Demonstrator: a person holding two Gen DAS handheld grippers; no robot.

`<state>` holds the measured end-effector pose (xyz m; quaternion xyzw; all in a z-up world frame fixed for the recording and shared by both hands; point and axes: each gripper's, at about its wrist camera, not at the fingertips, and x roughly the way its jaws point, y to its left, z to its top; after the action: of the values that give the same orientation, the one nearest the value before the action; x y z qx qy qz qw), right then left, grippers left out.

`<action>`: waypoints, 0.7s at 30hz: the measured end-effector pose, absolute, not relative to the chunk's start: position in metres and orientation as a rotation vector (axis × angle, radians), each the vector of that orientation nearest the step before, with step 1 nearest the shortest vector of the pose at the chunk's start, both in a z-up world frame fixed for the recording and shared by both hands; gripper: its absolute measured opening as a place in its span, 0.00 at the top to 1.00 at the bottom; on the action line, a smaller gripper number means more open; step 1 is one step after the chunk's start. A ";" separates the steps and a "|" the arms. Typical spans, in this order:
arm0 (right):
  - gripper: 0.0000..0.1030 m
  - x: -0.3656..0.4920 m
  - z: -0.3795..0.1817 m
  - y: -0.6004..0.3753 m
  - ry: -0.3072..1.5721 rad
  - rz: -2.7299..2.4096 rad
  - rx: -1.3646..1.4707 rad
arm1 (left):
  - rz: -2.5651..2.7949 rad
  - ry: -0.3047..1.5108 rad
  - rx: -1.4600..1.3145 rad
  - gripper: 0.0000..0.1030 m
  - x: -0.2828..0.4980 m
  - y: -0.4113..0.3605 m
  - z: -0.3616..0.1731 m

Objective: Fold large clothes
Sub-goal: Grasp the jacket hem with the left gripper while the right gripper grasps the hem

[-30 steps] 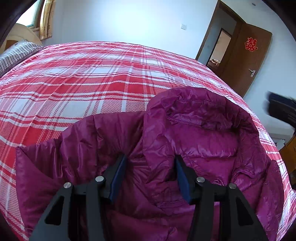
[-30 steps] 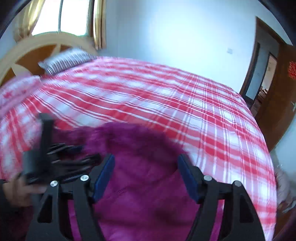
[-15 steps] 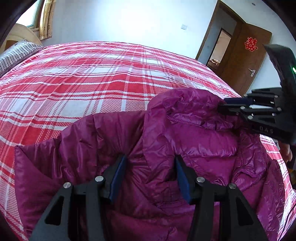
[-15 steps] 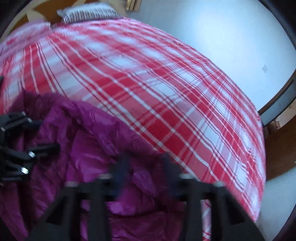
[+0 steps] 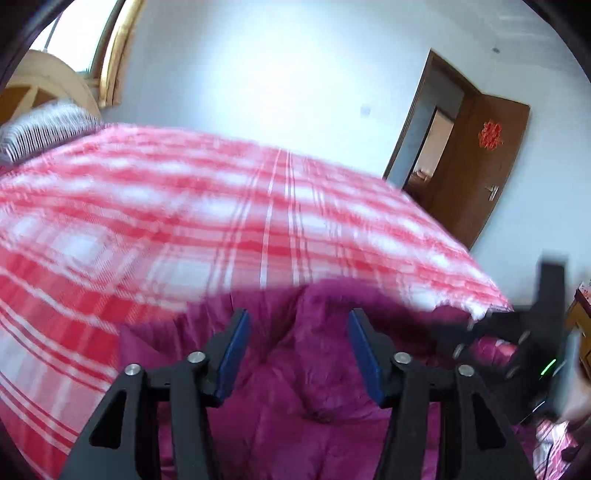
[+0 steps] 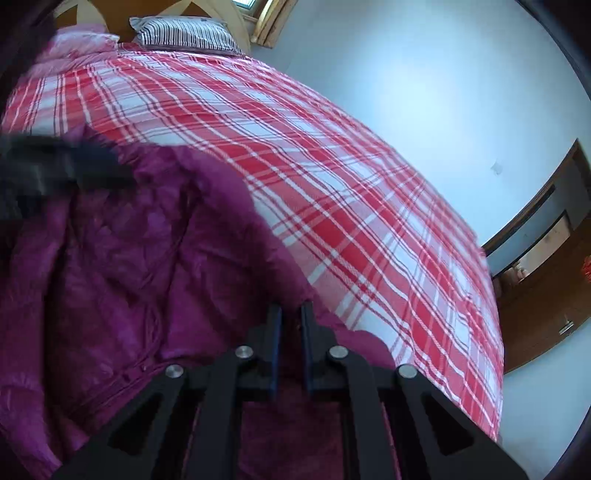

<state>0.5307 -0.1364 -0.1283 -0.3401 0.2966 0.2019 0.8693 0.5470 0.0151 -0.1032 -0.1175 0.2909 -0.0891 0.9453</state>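
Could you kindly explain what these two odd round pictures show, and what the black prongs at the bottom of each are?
No robot here: a person holds a two-finger claw in each hand, with a fisheye camera on each looking along its fingers. One picture is from the left claw, the other from the right claw. A purple jacket lies on a bed with a red plaid cover; a striped pillow sits at the head. The left claw is open above the jacket, its jaws having just widened with nothing pinched between them. The right claw has just closed and looks shut on the jacket's edge.
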 end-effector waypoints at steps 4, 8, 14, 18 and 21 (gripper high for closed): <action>0.91 0.529 -0.151 -0.142 0.631 0.394 -0.748 | -0.208 0.631 -0.128 0.36 0.577 -0.010 -0.080; 0.91 0.528 -0.159 -0.145 0.631 0.397 -0.732 | -0.159 0.703 0.075 0.35 0.612 -0.047 -0.095; 0.91 0.532 -0.154 -0.155 0.655 0.424 -0.692 | -0.080 0.879 0.152 0.34 0.618 -0.043 -0.162; 0.85 0.529 -0.121 -0.175 0.660 0.495 -0.514 | -0.073 0.857 0.137 0.31 0.614 -0.039 -0.164; 0.71 0.538 -0.086 -0.192 0.628 0.476 -0.297 | -0.068 0.847 0.139 0.30 0.613 -0.040 -0.166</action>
<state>0.5378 -0.1921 -0.0857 -0.1442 0.3049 0.2311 0.9126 0.6132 -0.0403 -0.1657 0.0673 0.4104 -0.0330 0.9088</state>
